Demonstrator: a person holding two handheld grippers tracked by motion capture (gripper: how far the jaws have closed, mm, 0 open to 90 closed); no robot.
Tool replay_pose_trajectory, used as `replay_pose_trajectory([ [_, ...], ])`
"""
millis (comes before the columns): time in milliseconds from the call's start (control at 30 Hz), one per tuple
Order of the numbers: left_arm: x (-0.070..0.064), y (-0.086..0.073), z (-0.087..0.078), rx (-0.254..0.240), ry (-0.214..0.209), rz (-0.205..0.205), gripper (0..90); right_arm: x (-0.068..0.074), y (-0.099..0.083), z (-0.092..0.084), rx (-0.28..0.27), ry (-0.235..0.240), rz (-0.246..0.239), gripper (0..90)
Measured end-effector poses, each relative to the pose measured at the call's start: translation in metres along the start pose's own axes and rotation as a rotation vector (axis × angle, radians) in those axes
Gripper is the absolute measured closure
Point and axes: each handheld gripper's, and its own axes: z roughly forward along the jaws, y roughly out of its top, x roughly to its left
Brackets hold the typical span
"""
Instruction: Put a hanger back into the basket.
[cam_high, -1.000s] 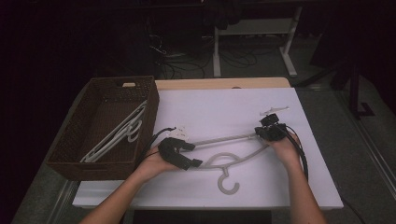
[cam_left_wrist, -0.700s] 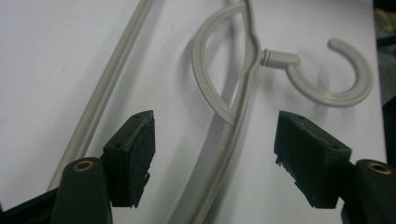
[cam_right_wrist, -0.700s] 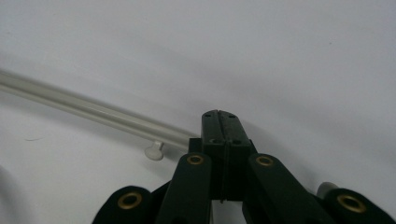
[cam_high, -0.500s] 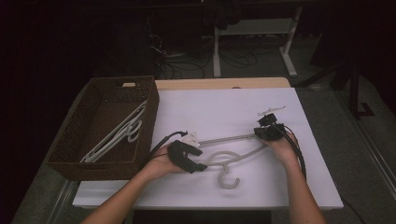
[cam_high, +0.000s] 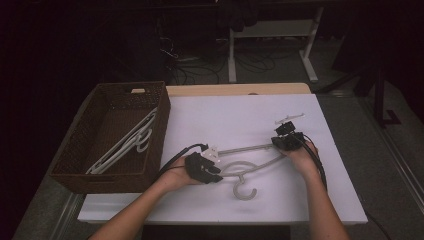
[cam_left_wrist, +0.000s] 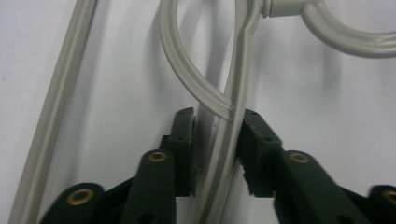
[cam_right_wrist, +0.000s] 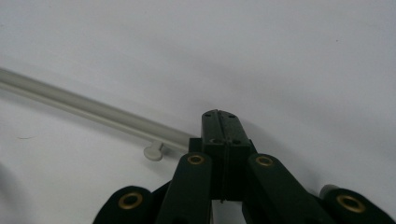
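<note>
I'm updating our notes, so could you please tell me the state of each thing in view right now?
Hanger: flat on the table, held at both ends.
Left hand-held gripper: jaws just been closing, hanger's arm between them, small gap on one side.
Right hand-held gripper: shut at the hanger's end.
Basket: open, hangers inside.

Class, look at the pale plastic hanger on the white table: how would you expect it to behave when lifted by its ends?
The hanger looks thin and open-framed, so probably light. Its slim shoulder strip, between the left gripper fingers, may flex slightly rather than flop. Lying flat with its hook, it seems unlikely to roll, though smooth plastic could slip.
</note>
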Motion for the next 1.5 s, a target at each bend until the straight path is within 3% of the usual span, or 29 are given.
replay_pose_trajectory([
  [233, -0.001, 0.001, 0.0, 0.01, -0.007, 0.037, 77.3, 0.0, 0.001, 0.001, 0.004, -0.003, -0.01, 89.6],
  [333, -0.002, 0.002, 0.0, 0.003, -0.035, 0.053, 78.5, 0.0, 0.001, -0.002, -0.004, 0.0, -0.01, 89.3],
  [400, -0.005, 0.004, 0.0, -0.005, -0.052, 0.065, 79.6, 0.0, 0.001, -0.005, -0.02, -0.008, -0.007, 76.8],
  [467, -0.008, 0.006, 0.0, -0.012, -0.065, 0.067, 81.4, 0.001, 0.001, -0.01, -0.036, -0.004, -0.018, 74.9],
  [633, -0.006, 0.007, -0.004, -0.045, -0.071, 0.026, 81.9, 0.003, 0.004, -0.037, -0.129, 0.022, -0.009, 64.7],
  [733, -0.004, 0.007, -0.009, -0.075, -0.068, -0.019, 82.1, 0.002, 0.002, -0.047, -0.153, 0.035, 0.007, 57.5],
  [1067, 0.012, 0.003, -0.033, -0.163, -0.05, -0.196, 82.1, -0.001, -0.021, -0.067, -0.147, 0.075, -0.008, 32.7],
  [1300, 0.017, 0.015, -0.06, -0.207, 0.006, -0.274, 82.1, 0.002, -0.04, -0.075, -0.152, 0.16, -0.031, 14.2],
  [1500, 0.02, 0.03, -0.097, -0.236, 0.045, -0.314, 82.1, 0.01, -0.051, -0.076, -0.152, 0.236, -0.054, 0.4],
])
